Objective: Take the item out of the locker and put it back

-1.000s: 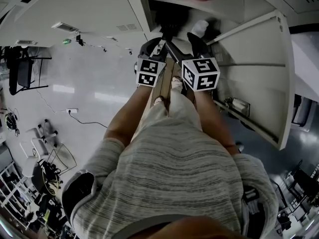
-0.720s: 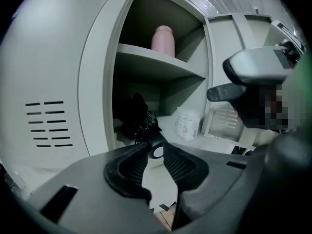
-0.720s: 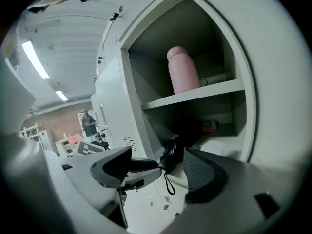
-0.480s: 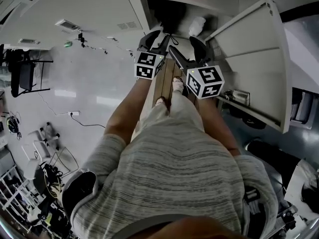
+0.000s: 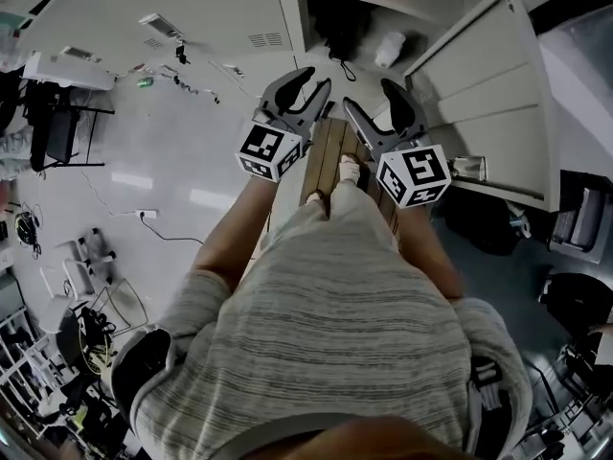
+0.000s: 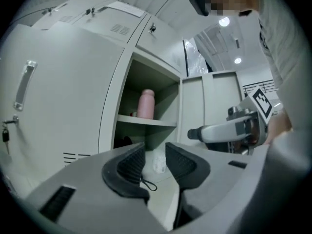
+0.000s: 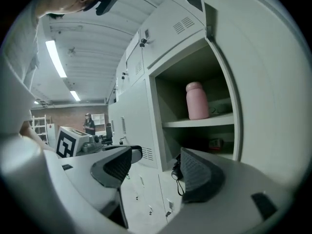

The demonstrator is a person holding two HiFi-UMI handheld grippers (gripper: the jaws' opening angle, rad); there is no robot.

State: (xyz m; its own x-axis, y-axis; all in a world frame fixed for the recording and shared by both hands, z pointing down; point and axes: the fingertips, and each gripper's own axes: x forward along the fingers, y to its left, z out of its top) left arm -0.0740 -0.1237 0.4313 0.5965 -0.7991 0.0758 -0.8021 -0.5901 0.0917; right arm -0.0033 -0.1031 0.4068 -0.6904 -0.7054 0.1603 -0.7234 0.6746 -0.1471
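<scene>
Though held level before open locker (image 7: 168, 106), gripping nothing yet. Left gripper (image 6: 155, 151): jaws narrowly apart, empty. Right gripper (image 7: 157, 157): jaws wide, empty. Pink bottle (image 7: 197, 100): upright on upper shelf (image 7: 195, 122), ahead of and above both, well apart. Long axis vertical. Judged slightly nearer right gripper; calls for level, side-on reach upward.

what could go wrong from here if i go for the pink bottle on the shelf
The pink bottle stands tall and upright on the upper shelf, so a nudge from one jaw could topple it before it is gripped. The open door sits close beside the right gripper, and a sideways swing on the way in might knock against it.
</scene>
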